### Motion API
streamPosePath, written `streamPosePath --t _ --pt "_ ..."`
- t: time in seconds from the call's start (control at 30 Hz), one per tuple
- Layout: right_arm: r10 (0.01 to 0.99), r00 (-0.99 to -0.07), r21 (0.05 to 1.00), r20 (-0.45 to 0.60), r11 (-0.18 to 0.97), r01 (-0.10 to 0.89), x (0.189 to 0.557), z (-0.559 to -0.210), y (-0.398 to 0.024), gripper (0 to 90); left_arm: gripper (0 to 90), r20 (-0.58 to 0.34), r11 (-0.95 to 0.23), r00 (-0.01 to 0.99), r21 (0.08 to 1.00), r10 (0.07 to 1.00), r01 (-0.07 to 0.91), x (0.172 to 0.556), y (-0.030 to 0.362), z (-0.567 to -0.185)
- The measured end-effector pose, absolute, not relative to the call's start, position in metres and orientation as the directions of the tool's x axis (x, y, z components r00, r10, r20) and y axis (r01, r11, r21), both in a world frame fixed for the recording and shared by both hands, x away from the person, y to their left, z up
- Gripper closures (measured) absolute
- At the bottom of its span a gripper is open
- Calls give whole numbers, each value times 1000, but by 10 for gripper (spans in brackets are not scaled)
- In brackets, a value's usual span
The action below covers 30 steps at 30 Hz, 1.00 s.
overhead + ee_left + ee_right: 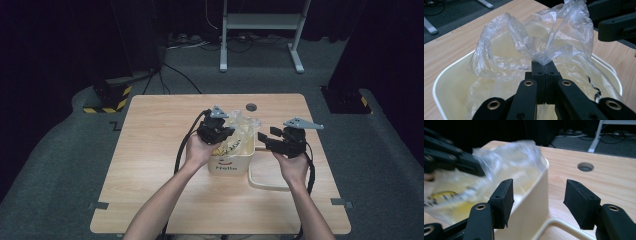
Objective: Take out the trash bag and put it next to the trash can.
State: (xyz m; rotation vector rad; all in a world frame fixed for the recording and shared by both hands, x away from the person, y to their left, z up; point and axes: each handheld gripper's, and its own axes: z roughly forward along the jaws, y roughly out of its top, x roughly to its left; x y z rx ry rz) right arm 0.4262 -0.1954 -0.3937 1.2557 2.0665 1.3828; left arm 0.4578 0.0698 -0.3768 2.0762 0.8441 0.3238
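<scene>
Clear plastic bag sits bunched in the cream bin at the middle of the counter, with 1 pinch of its film clenched in the left tool above the bin's opening. The right tool stands released, its jaws astride the bin's wall but off it. Judging by this, the bag is placed inside but not yet spread; opening it and folding its mouth over the rim look left to do.
</scene>
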Motion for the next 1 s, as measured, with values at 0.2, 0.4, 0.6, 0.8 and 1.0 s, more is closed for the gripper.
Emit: streamPosePath --t 0.2,0.4,0.6,0.8,1.0 --pt "844 -519 854 139 162 494 422 -416 -205 417 894 -88 -384 727 803 680 457 458 77 -372" --pt "864 -490 834 113 186 520 415 -443 -218 428 894 -98 -370 725 809 682 458 457 80 -369" --pt "878 -471 811 90 210 547 412 -465 -230 433 894 -106 -358 722 814 683 458 457 83 -367" --pt "885 -457 803 91 206 560 408 -480 -238 439 894 -109 -357 723 813 683 460 458 84 -366" --pt "887 -457 787 66 236 571 406 -494 -238 438 895 -110 -348 725 822 680 451 457 86 -359"
